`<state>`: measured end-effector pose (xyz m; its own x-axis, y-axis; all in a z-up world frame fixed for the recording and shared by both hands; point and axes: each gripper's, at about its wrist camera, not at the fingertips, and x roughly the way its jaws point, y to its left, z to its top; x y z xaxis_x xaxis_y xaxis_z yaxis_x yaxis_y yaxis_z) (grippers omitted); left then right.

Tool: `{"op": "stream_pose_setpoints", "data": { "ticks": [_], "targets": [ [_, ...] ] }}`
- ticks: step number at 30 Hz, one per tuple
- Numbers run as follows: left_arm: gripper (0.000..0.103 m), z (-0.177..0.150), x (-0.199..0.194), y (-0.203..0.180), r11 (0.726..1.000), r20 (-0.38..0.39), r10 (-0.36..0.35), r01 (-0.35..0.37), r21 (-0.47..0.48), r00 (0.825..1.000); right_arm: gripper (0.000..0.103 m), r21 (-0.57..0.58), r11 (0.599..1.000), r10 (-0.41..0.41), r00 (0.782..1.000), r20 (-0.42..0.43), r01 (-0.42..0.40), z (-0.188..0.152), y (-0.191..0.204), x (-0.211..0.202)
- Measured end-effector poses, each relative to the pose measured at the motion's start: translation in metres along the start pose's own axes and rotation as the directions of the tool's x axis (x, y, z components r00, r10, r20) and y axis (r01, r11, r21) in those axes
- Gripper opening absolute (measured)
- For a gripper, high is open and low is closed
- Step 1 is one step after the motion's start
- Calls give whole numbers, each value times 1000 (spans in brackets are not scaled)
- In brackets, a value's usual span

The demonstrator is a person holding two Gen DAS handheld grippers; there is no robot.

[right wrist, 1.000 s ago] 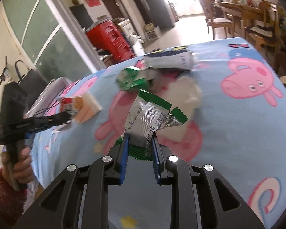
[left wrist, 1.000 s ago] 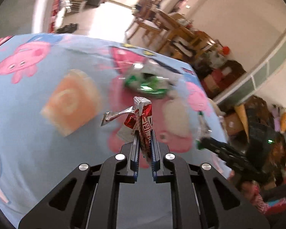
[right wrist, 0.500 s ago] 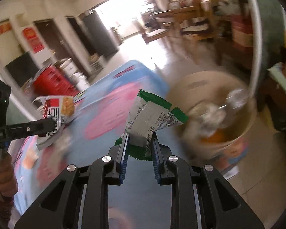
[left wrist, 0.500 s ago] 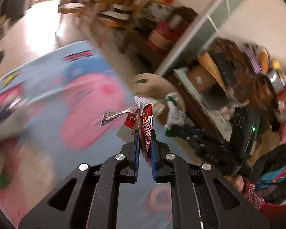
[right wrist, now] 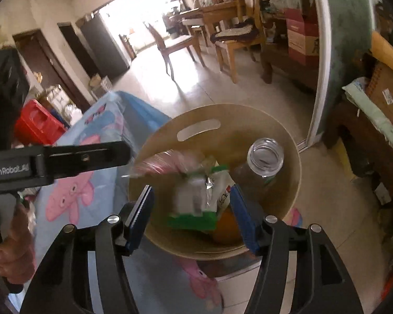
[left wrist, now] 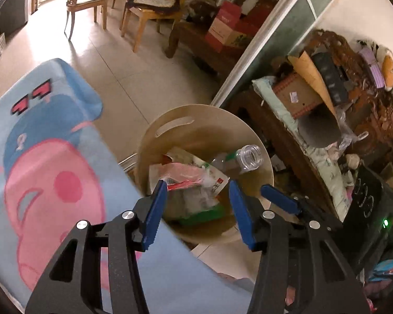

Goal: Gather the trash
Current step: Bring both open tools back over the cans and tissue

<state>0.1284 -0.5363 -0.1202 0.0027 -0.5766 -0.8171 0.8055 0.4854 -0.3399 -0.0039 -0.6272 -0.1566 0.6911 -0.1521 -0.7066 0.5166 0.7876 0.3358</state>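
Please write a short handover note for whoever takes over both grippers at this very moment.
Left gripper: open, jaws just opened, nothing between them, above the bin.
Right gripper: open, jaws just opened; the green-and-white wrapper is blurred, dropping into the bin.
Done: the red wrapper lies in the bin beside a clear bottle.
Left: no trash shows on the visible corner of the blue cartoon cloth; check the rest of it.
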Motion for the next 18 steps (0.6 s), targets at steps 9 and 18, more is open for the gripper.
{"op": "stream_pose_setpoints", "data": {
  "ticks": [9,18],
  "targets": [
    [50,-99,-114,42,989,132,-83,98,-113,988,54,34,988,147,989,22,-148,-23,40,-37],
    [50,-258,-219,130,961,167,45,3,-278,985,43,-87,936,326,934,-144,-340,-58,162,-16]
  ]
}}
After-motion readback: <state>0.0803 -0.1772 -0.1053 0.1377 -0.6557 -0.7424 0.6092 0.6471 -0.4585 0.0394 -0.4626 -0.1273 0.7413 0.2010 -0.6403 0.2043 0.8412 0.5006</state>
